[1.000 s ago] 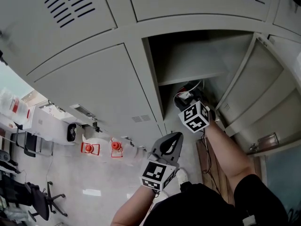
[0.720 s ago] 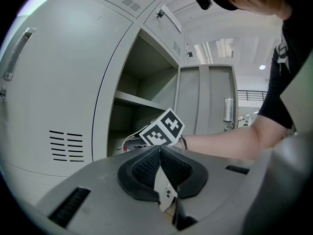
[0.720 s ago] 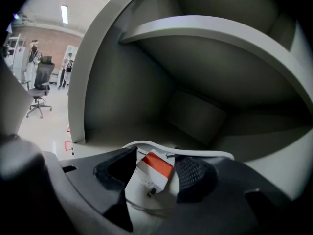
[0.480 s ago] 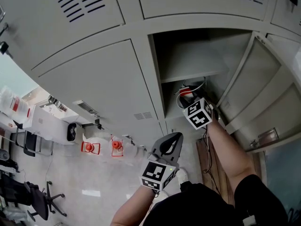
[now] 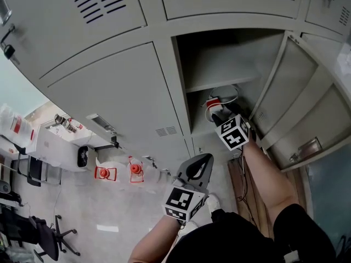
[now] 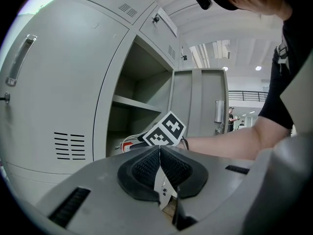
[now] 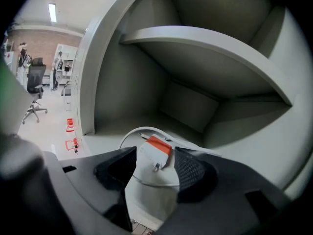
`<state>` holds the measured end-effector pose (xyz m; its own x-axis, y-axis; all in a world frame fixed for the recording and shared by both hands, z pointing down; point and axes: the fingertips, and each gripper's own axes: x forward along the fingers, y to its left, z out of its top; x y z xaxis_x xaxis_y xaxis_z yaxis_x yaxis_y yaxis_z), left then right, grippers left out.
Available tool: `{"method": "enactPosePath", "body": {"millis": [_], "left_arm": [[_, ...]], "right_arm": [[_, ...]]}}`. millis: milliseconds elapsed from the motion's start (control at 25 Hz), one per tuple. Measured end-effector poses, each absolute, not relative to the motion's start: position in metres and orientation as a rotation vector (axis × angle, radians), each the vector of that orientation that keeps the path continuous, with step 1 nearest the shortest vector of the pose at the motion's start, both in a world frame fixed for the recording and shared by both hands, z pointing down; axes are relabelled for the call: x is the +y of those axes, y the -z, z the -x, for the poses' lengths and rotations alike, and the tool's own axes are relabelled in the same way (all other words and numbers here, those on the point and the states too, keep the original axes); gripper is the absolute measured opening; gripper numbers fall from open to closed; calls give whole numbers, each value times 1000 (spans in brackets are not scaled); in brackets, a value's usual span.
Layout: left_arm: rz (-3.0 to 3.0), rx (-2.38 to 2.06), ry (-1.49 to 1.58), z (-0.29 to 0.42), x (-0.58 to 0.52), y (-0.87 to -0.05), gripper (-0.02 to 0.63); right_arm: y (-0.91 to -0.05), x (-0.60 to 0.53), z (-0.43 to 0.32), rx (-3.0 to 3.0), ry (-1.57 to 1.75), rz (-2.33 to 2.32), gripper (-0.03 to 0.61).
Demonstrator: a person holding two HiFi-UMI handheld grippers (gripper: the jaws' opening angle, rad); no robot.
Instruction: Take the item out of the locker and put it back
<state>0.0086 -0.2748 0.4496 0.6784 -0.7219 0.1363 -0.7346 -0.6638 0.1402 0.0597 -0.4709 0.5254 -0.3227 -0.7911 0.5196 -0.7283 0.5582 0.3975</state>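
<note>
The item is a white charger [image 7: 154, 153] with an orange band and a white cable [image 7: 128, 136] looped on the floor of the open locker [image 5: 219, 73]. My right gripper [image 7: 155, 159] reaches into the lower compartment under the shelf [image 7: 205, 40], and its pads rest against the charger's two sides. From the head view the charger [image 5: 213, 102] shows just beyond the right gripper [image 5: 216, 114] and its marker cube. My left gripper [image 6: 159, 150] hangs outside, below the locker, with its jaws shut and nothing between them. It also shows low in the head view [image 5: 204, 159].
The locker door [image 5: 293, 86] stands swung open to the right of my arm. Shut locker doors [image 5: 104, 86] fill the left side. Orange fittings [image 5: 134, 171] sit on the pale floor, and office chairs [image 5: 44, 237] stand far left.
My right gripper has pushed a little further into the lower compartment with the charger between its jaws. The head view has shifted slightly. The left gripper has stayed put.
</note>
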Motion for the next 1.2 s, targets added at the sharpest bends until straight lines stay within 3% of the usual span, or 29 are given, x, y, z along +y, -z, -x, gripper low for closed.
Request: {"method": "enactPosePath", "body": {"millis": [440,560,680,800,1200], "left_arm": [[-2734,-1136,-102,-1,-241,-442,17],[-2742,-1125,-96,5,-227,-439,17],[-2759,-1112,-95,11,-212,-437,17],[-2767,-1101,-87,19,-195,-435,17],[-2776,-1057,-57,51,-135,-436,17]], "right_arm": [[-517,-428,-71,-2105,76,-1316,289],[-511,-409,-68,-2121,72,-1346,253],[-500,-385,-63,-2155,70,-1391,177],[-484,-357,-57,-2203,49,-1457,54],[-430,-241,-18,-2372,57,-1545,54]]}}
